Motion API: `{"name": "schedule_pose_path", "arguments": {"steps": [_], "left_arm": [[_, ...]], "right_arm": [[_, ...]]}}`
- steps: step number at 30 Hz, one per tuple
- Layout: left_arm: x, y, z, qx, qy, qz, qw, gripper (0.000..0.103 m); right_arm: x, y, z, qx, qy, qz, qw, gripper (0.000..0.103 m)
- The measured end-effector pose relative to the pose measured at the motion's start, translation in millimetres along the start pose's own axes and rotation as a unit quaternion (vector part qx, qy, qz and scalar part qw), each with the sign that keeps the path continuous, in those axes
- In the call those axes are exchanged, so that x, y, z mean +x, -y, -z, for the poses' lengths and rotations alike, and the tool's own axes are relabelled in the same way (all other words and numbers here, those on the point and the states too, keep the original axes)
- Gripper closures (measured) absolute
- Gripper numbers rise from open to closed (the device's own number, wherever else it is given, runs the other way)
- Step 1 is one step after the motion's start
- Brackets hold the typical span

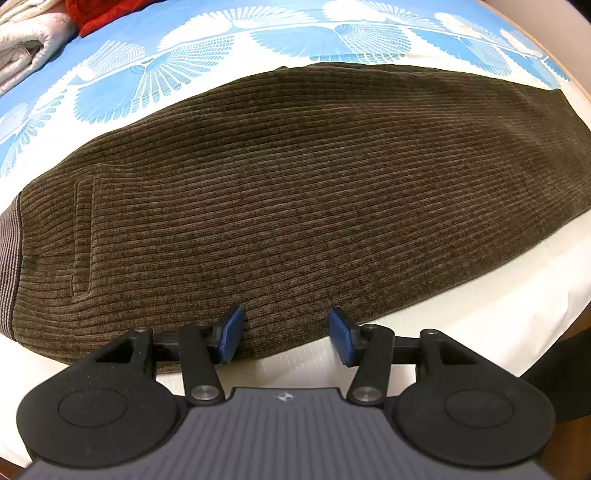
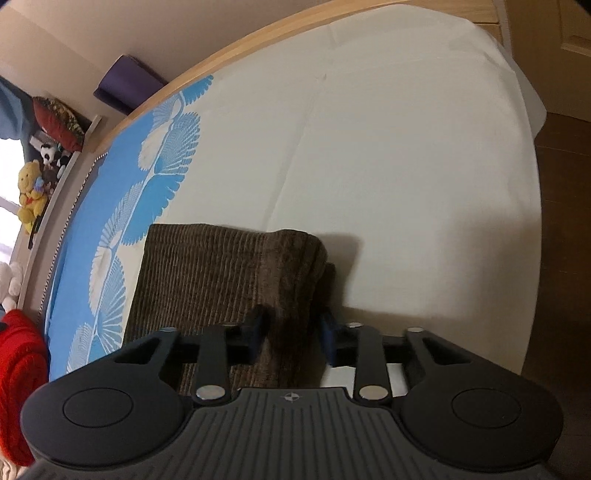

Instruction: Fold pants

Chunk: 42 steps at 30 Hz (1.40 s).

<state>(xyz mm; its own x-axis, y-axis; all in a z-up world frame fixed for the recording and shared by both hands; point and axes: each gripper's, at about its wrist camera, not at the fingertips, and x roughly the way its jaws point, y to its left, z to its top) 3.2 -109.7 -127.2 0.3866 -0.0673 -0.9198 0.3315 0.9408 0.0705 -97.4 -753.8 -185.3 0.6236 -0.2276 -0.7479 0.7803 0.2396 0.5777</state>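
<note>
In the left wrist view, the left gripper hangs over the near edge of the pants with its blue pads set wide apart and nothing pinched between them. The near hem of the brown ribbed cloth runs across the gap, just beyond the pads. The pants lie flat across the bed sheet, stretching from the striped waistband at the left, past a stitched pocket, to a folded end at the far right. Beyond them the sheet carries a blue and white fan pattern. At the far left corner lie a pale quilted blanket and a red cloth.

In the right wrist view, the right gripper stands narrow, its pads on either side of a raised fold at the right edge of the pants; the cloth fills the gap, and the pads appear to press on it. White sheet spreads beyond, up to a wooden bed frame. At the left sit a red knitted cloth, a yellow soft toy on a shelf, and a purple block behind the frame.
</note>
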Motion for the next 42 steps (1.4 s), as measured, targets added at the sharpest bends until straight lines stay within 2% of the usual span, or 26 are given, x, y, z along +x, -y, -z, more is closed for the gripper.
{"name": "schedule_pose_path", "arguments": {"steps": [5,9,13,21,23,28,31,33,35,37,39,42], "left_arm": [[0.7,-0.4,-0.2,-0.002,0.0,0.001,1.0,0.046],[0.1,-0.6,0.4,-0.002,0.001,0.001,1.0,0.046],[0.0,-0.4,0.7,-0.002,0.001,0.0,1.0,0.046],[0.8,-1.6,-1.3,-0.005,-0.001,0.004,1.0,0.046],[1.3,-2.0,-2.3,-0.006,-0.003,0.005,1.0,0.046],[0.2,-6.0,-4.2,-0.017,-0.006,0.008,0.9998,0.046],[-3.1,-9.9,-4.3,-0.023,-0.004,0.007,0.9997,0.046],[-6.3,-14.9,-5.2,-0.036,-0.001,0.006,0.9993,0.046],[-9.3,-20.1,-5.4,-0.047,0.004,0.006,0.9989,0.046],[-12.8,-27.0,-4.2,-0.061,0.008,0.007,0.9981,0.046],[-17.2,-34.2,-2.8,-0.074,0.011,0.009,0.9971,0.046],[-24.6,-45.9,-1.8,-0.092,0.021,0.016,0.9954,0.046]], "right_arm": [[-4.1,-3.0,-0.8,-0.002,0.012,-0.012,1.0,0.091],[-10.3,-6.8,-0.3,-0.003,0.019,-0.019,1.0,0.091],[-1.0,0.3,1.5,0.019,-0.016,-0.005,1.0,0.076],[4.1,-8.9,1.8,-0.017,-0.005,0.003,1.0,0.077],[4.6,-14.9,1.5,-0.03,-0.002,0.011,0.999,0.088],[-13.6,-33.6,1.0,-0.044,0.028,-0.004,0.999,0.092],[-46.8,-75.2,19.3,-0.119,0.08,-0.014,0.99,0.092],[-81.5,-125.3,53.9,-0.221,0.127,-0.038,0.966,0.092],[-118.6,-175.0,107.8,-0.331,0.169,-0.086,0.924,0.092],[-152.7,-215.2,177.0,-0.437,0.182,-0.148,0.868,0.092],[-178.2,-238.8,252.6,-0.525,0.174,-0.204,0.808,0.092],[-186.6,-244.7,357.2,-0.627,0.107,-0.252,0.729,0.092]]}}
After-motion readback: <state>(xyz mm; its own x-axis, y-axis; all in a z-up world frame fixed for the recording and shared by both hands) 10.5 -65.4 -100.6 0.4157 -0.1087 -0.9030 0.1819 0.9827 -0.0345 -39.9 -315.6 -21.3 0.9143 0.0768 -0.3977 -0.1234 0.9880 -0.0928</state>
